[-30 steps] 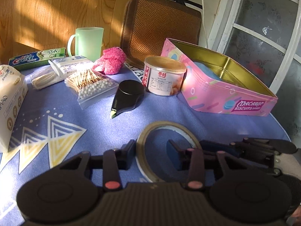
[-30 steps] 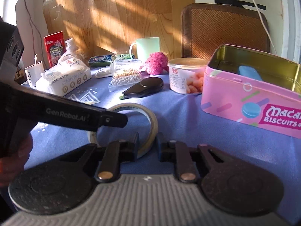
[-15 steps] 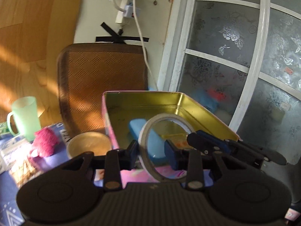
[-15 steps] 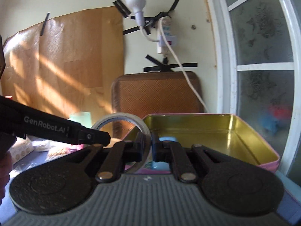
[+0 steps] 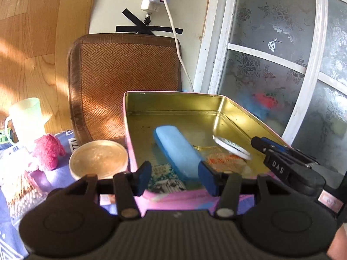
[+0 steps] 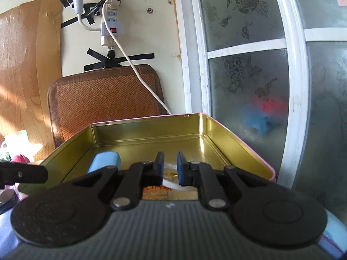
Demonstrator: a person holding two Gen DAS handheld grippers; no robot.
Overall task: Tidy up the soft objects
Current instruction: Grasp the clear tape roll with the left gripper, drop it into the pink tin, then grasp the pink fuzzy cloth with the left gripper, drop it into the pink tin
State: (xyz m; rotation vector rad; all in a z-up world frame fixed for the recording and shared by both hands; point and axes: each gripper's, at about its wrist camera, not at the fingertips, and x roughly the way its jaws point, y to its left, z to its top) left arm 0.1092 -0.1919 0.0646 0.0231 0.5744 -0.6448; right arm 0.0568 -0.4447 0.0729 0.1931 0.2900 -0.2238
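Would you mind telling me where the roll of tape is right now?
In the left wrist view the roll of tape lies inside the pink biscuit tin, toward its right side, just right of the blue case.

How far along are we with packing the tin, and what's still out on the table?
Done: the tape roll and blue case lie inside the pink tin. In hand: nothing; the left gripper is opening with nothing between its jaws, and the right gripper is shut and holds nothing. Left: the pink fluffy item, cotton swabs, round can and green mug remain on the table.
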